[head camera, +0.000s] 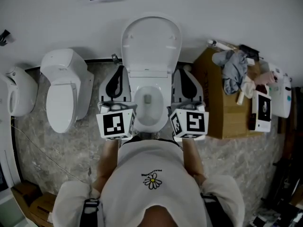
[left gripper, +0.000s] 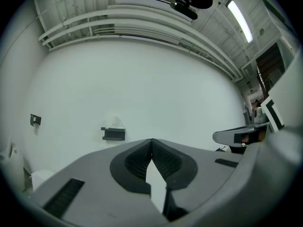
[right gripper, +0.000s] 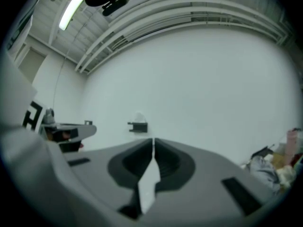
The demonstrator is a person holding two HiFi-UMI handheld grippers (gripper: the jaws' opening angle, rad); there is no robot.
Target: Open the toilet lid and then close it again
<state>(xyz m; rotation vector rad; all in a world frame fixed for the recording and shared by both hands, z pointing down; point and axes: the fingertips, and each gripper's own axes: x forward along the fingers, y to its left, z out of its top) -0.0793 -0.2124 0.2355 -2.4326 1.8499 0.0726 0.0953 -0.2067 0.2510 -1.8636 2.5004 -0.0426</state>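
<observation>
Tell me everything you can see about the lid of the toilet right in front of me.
The toilet lid is white, smooth and glossy, plastic by the look, round-topped, with a raised rim round its inner face. It stands open, raised from its hinge behind the bowl, inner face showing, before the white wall. The left gripper and right gripper, both shut and empty, flank its lower end; neither grips it.

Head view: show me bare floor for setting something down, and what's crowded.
Bare floor lies in front of the closed toilet at left, and more in front of the cardboard box. The box top is crowded with cloth.
</observation>
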